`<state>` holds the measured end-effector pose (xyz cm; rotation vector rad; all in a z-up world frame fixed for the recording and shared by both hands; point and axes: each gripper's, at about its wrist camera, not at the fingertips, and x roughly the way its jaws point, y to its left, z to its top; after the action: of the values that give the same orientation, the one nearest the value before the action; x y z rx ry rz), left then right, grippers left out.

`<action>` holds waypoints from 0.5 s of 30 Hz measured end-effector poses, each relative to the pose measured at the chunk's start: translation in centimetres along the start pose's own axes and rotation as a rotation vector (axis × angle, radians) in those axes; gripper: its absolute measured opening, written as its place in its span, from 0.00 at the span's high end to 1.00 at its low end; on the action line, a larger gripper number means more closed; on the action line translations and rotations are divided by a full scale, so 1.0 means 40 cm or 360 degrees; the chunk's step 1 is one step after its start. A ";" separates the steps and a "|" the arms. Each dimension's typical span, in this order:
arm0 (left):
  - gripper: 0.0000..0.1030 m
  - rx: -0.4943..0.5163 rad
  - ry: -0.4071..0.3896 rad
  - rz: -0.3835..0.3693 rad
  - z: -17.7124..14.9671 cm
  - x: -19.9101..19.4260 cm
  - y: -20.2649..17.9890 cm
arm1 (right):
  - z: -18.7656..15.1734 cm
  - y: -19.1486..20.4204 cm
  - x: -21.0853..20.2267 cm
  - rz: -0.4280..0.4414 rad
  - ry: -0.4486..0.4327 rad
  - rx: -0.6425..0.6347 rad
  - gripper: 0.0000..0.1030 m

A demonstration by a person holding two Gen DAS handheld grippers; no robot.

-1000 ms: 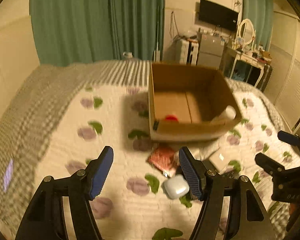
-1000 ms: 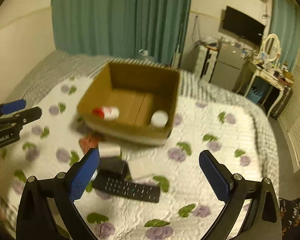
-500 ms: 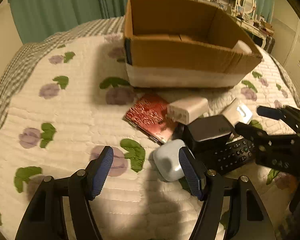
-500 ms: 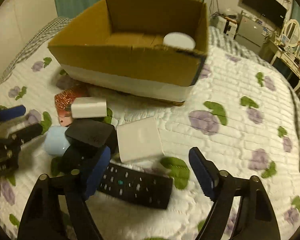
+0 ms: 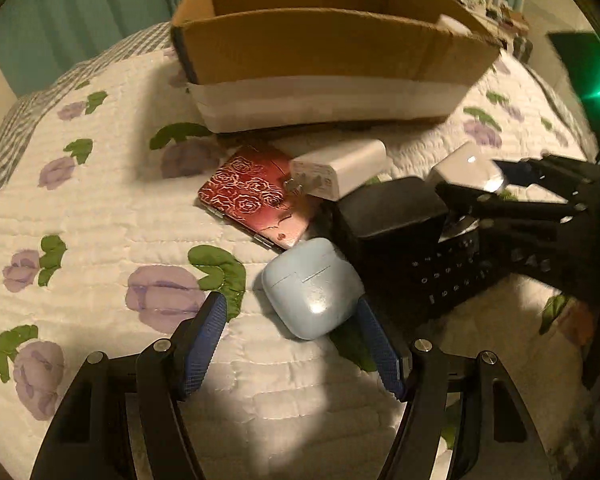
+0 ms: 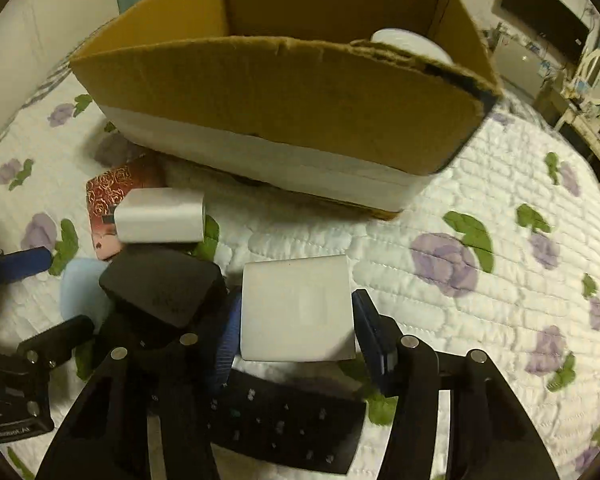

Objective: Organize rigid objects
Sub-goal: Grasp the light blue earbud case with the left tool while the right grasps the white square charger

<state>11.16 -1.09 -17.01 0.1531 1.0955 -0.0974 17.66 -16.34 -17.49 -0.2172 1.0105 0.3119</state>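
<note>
A cardboard box [image 5: 332, 52] stands on the quilted bed, with a white round object [image 6: 410, 42] inside. In front lie a red rose-patterned case [image 5: 256, 196], a white charger [image 5: 338, 168], a black block [image 5: 392, 216], a black remote [image 6: 284, 424] and a pale blue earbud case [image 5: 312, 288]. My left gripper [image 5: 290, 316] is open, its fingers either side of the earbud case's near end. My right gripper [image 6: 294, 320] has its fingers against both sides of a white square box [image 6: 296, 308], which also shows in the left wrist view [image 5: 466, 166].
The bed [image 6: 500, 300] has a white quilt with purple flowers. Green curtains [image 5: 60, 20] hang behind. A TV [image 6: 544, 12] and a dressing table [image 6: 592, 92] stand at the far right.
Both grippers dropped lower and moved in on the pile. The right gripper's fingers narrowed around the white square box. The left gripper came up to the earbud case.
</note>
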 end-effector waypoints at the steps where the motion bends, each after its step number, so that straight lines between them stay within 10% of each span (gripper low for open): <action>1: 0.31 0.0013 0.0004 0.0008 0.000 0.003 -0.005 | -0.007 -0.010 -0.005 0.0000 -0.0005 0.0034 0.49; 10: 0.31 0.0051 0.0038 0.0058 0.033 0.060 -0.020 | -0.049 -0.069 -0.030 0.0001 -0.0017 0.0169 0.49; 15: 0.50 0.0049 0.0018 0.0033 0.025 0.045 -0.014 | -0.035 -0.057 -0.025 -0.0002 -0.0015 0.0171 0.49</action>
<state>12.76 -1.81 -18.21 0.1929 1.1036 -0.0951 16.86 -19.05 -17.28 -0.1194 1.0147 0.2564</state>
